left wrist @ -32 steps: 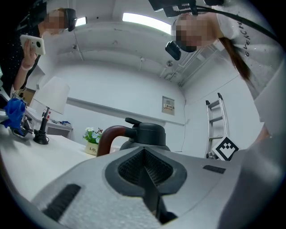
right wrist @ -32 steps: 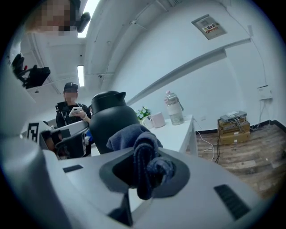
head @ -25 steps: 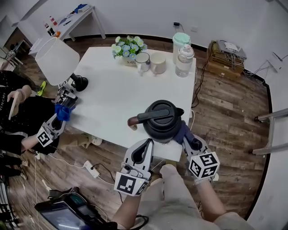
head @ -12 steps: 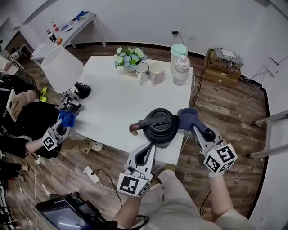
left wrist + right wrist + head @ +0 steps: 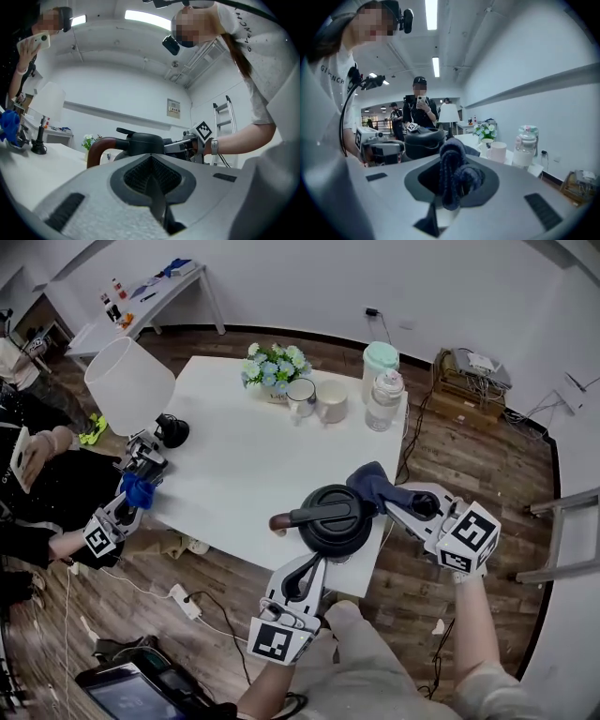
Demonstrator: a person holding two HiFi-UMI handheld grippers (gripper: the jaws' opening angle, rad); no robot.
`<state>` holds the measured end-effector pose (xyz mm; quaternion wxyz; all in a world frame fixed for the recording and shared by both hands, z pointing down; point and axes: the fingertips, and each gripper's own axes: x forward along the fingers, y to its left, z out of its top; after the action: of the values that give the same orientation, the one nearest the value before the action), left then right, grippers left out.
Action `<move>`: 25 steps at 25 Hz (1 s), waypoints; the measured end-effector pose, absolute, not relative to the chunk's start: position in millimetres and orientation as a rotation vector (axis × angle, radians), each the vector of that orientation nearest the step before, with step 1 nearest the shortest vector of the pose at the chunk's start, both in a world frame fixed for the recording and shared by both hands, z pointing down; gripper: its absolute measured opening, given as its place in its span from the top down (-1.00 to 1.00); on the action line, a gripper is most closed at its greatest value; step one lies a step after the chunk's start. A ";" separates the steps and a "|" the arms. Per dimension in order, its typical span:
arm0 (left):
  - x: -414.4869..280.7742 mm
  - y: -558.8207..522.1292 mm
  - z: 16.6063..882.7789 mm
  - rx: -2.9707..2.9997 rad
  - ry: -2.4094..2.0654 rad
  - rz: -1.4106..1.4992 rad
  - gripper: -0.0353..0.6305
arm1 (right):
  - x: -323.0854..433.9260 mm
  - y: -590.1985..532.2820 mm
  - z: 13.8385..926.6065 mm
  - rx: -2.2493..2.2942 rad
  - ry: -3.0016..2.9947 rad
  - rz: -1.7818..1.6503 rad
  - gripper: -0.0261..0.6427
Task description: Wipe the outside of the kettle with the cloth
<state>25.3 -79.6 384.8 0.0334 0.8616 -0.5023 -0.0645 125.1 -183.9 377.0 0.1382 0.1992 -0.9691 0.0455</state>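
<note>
The black kettle [image 5: 333, 517] with its brown-tipped handle [image 5: 277, 521] stands near the front edge of the white table [image 5: 244, 456]. My right gripper [image 5: 392, 502] is shut on the dark blue cloth [image 5: 373, 486], which lies against the kettle's far right side. In the right gripper view the cloth [image 5: 454, 173] bunches between the jaws, with the kettle [image 5: 423, 140] just beyond. My left gripper [image 5: 312, 566] sits below the kettle at the table's edge, shut with nothing in it. The left gripper view looks at the kettle [image 5: 140, 140] from low down.
At the table's back stand flowers [image 5: 275, 365], two mugs [image 5: 317, 399], a jar [image 5: 384, 399] and a green-lidded bottle [image 5: 379, 357]. A white lamp [image 5: 127, 381] stands at the left edge. Another person's gripper [image 5: 139, 465] holds a blue cloth there. A power strip [image 5: 183, 596] lies on the floor.
My right gripper carried the cloth from the kettle's near right side round to its far right side. The left gripper has hardly moved.
</note>
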 end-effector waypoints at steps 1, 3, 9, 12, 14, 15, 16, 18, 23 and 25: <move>22.8 -80.3 386.7 2.636 -1.560 -0.195 0.87 | 124.1 -185.5 384.3 0.580 -2.792 0.134 0.74; 17.3 -80.6 390.0 2.612 -1.581 -0.198 0.87 | 123.7 -187.2 398.0 0.595 -2.792 0.177 0.74; 0.8 -81.1 404.4 2.587 -1.651 -0.180 0.87 | 128.9 -186.6 458.4 0.580 -2.720 0.285 0.74; -4.4 -80.3 412.3 2.580 -1.668 -0.162 0.87 | 129.7 -183.9 485.1 0.567 -2.682 0.319 0.74; -4.6 -79.5 416.5 2.570 -1.661 -0.156 0.87 | 130.7 -183.1 497.2 0.570 -2.670 0.340 0.74; -4.8 -79.0 418.7 2.566 -1.658 -0.153 0.87 | 131.0 -182.5 502.9 0.570 -2.661 0.343 0.74; -5.7 -78.7 421.1 2.569 -1.660 -0.148 0.87 | 131.0 -182.1 508.4 0.568 -2.653 0.344 0.74; -7.5 -78.7 426.4 2.578 -1.666 -0.138 0.87 | 130.4 -182.2 516.7 0.563 -2.645 0.346 0.74; -1.5 -77.1 439.7 2.560 -1.627 -0.121 0.87 | 132.4 -185.7 522.7 0.578 -2.652 0.342 0.74; 0.2 -77.1 439.5 2.561 -1.614 -0.121 0.87 | 135.5 -190.8 512.4 0.596 -2.663 0.310 0.74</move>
<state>0.2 -77.1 439.5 0.0557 0.8440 -0.5320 -0.0397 135.5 -190.8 512.4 0.1963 0.2129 -0.9507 0.1108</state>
